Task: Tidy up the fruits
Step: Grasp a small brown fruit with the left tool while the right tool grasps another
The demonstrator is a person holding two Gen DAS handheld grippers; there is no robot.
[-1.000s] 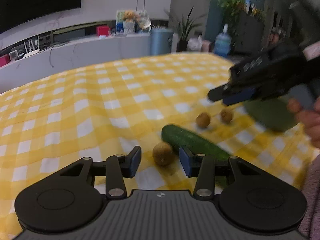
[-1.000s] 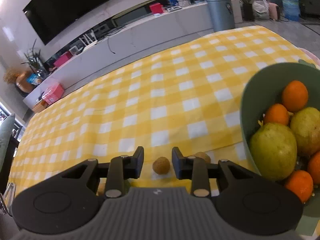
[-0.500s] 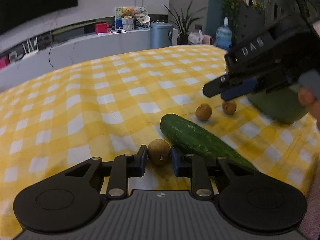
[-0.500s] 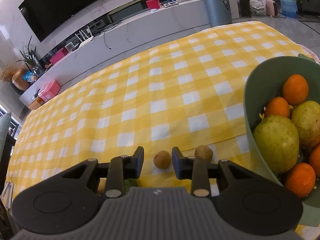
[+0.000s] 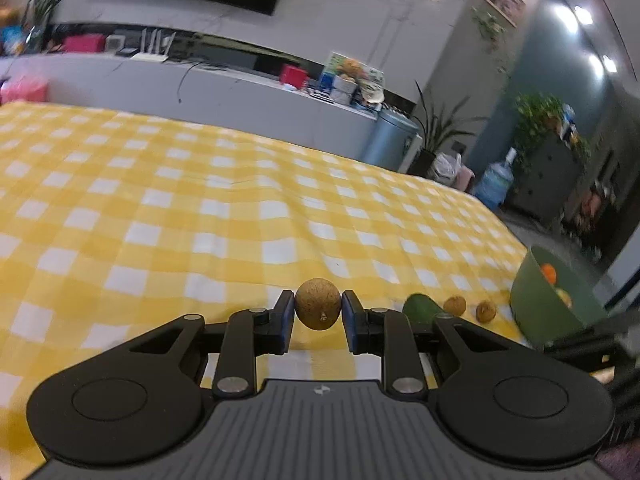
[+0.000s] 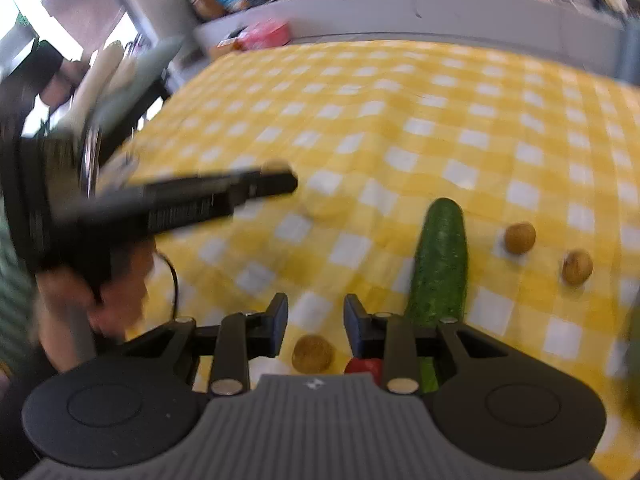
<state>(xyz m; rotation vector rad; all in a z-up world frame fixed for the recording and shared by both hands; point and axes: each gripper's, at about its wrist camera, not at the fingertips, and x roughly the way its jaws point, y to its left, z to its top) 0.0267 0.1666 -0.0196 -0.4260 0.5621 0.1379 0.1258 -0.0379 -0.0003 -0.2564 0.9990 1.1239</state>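
Note:
My left gripper (image 5: 318,314) is shut on a small brown round fruit (image 5: 318,304) and holds it above the yellow checked cloth; it also shows blurred in the right wrist view (image 6: 276,178). My right gripper (image 6: 315,316) is open and empty above another brown fruit (image 6: 312,354) on the cloth. A cucumber (image 6: 440,260) lies to the right of it, with two more brown fruits (image 6: 519,237) (image 6: 577,267) beyond. In the left wrist view the cucumber's end (image 5: 420,308), two brown fruits (image 5: 455,305) and a green bowl (image 5: 552,312) with oranges stand at the right.
The yellow checked tablecloth (image 5: 200,208) covers the whole table. A red object (image 6: 362,366) lies partly hidden under my right gripper. A white counter (image 5: 200,88) with clutter runs behind the table. A chair (image 6: 120,92) stands at the table's left edge.
My left gripper has closed on the brown fruit and lifted it off the cloth. My right gripper has swung left, away from the bowl, and now hangs over another brown fruit.

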